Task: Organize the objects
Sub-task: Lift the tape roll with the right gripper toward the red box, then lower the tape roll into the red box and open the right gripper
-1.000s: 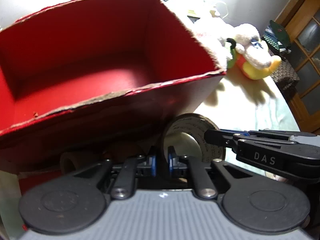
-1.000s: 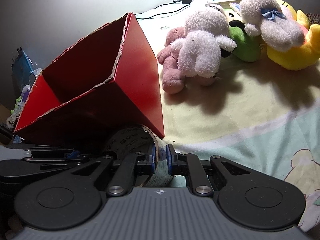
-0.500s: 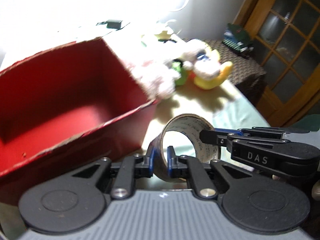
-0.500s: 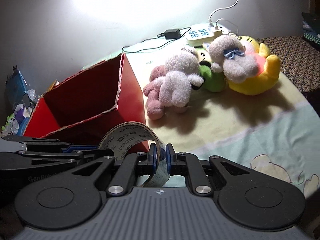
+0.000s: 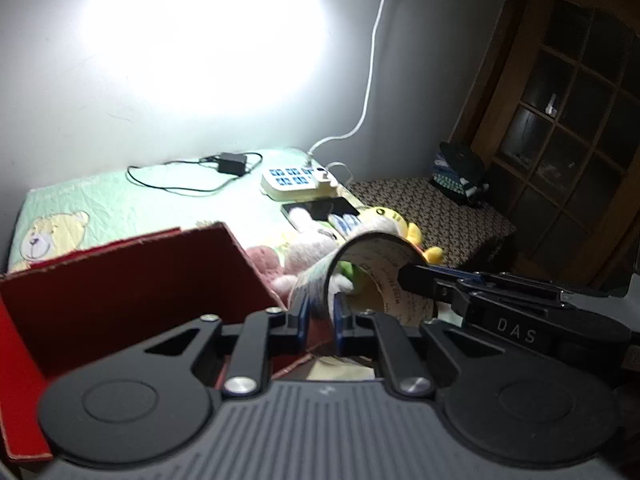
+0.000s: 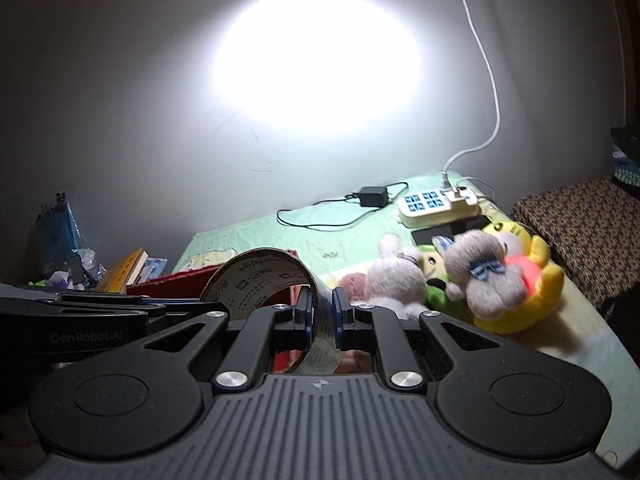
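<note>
Pinching opposite walls of the printed tape roll [image 5: 372,276], the left gripper [image 5: 320,314] and right gripper [image 6: 322,316] are clamped so the ring is kept steady in the air, seemingly for lowering into the red cardboard box [image 5: 132,280] just left. Farther right, plush toys [image 6: 480,280] are heaped before the power strip [image 6: 438,208].

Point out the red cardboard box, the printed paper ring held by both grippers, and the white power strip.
red cardboard box [image 5: 132,280], left wrist view, inner back wall.
printed paper ring [image 6: 260,280], right wrist view, printed inner face.
white power strip [image 5: 296,179], left wrist view, top socket face.
</note>
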